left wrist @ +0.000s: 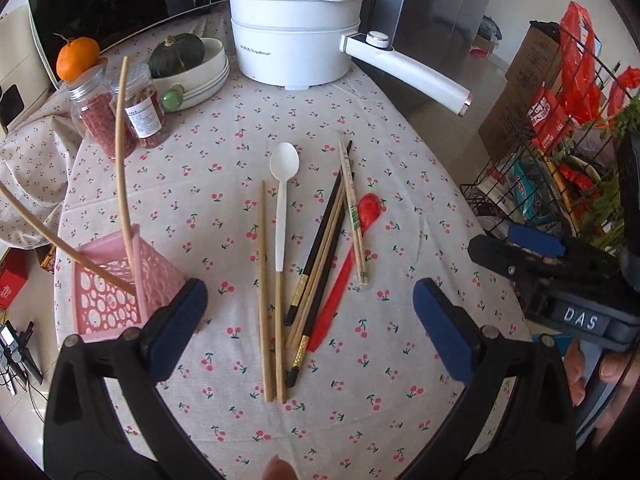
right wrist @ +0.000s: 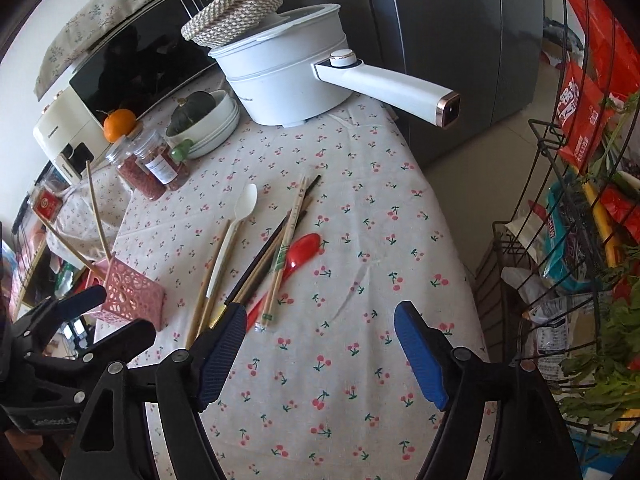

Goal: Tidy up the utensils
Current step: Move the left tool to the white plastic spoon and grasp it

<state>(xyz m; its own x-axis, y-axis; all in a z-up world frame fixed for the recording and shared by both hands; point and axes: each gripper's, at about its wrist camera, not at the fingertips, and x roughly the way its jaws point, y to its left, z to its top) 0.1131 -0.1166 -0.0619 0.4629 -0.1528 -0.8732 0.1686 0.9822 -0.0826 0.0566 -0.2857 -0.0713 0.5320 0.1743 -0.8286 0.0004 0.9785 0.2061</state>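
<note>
Loose utensils lie on the cherry-print tablecloth (left wrist: 400,200): a white spoon (left wrist: 282,200), a red spoon (left wrist: 362,216), wooden chopsticks (left wrist: 262,288), black chopsticks (left wrist: 320,248) and a pale printed pair (left wrist: 352,208). A pink lattice holder (left wrist: 116,288) at the left has two wooden chopsticks (left wrist: 122,152) standing in it. My left gripper (left wrist: 310,330) hangs open over the near ends of the pile, holding nothing. My right gripper (right wrist: 320,356) is open and empty over bare cloth, right of the red spoon (right wrist: 304,248) and white spoon (right wrist: 240,220). The holder (right wrist: 132,292) sits to its left.
At the back stand a white electric pot (left wrist: 296,48) with a long handle (left wrist: 408,68), two spice jars (left wrist: 120,116), stacked bowls with a squash (left wrist: 188,64) and an orange (left wrist: 76,58). A wire rack (right wrist: 560,240) of packets and greens stands past the table's right edge.
</note>
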